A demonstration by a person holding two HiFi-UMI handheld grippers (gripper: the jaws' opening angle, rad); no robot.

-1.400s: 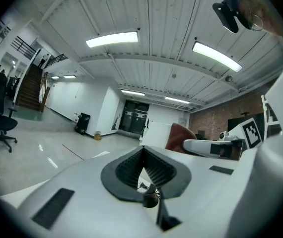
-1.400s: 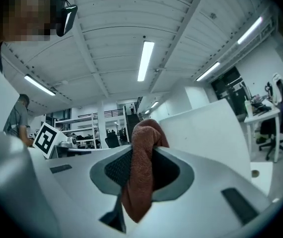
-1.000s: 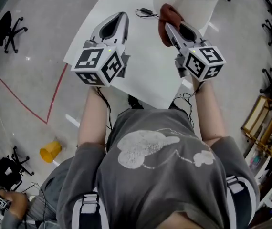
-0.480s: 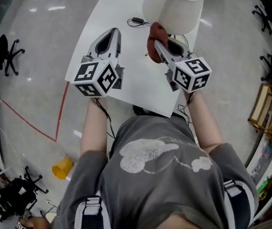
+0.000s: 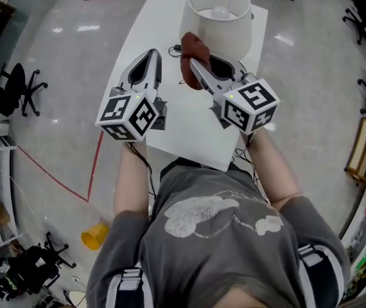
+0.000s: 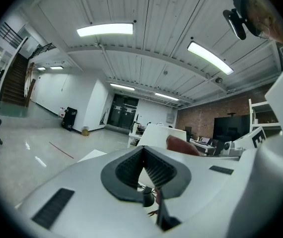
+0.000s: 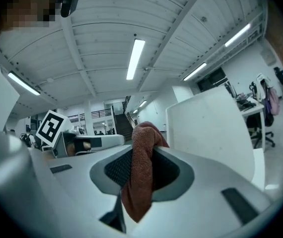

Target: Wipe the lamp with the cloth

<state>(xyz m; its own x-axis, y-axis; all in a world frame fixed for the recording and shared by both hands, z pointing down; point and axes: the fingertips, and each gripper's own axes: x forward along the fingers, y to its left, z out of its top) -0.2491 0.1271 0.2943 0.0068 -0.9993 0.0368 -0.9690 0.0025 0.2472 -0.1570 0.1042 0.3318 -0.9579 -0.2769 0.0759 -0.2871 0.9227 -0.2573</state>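
A white lamp (image 5: 218, 18) with a drum shade stands at the far end of a white table (image 5: 164, 31); its shade also fills the right of the right gripper view as the lamp (image 7: 211, 133). My right gripper (image 5: 192, 63) is shut on a rust-brown cloth (image 5: 189, 59), held just left of the shade's lower edge; the cloth (image 7: 141, 172) hangs bunched between the jaws. My left gripper (image 5: 149, 59) hovers over the table's left part, shut, with nothing in it. From the left gripper view the lamp (image 6: 154, 135) and the cloth (image 6: 181, 145) show beyond the jaws.
A black cable with a small plug (image 5: 173, 50) lies on the table by the lamp. Red tape lines (image 5: 61, 175) cross the glossy floor at left. Office chairs (image 5: 22, 88) stand at the left and top right. A yellow object (image 5: 96, 234) lies on the floor.
The head view has shifted, so the whole lamp shade and table end now show. My right gripper with the cloth stays beside the shade's lower left edge. The left gripper keeps its place.
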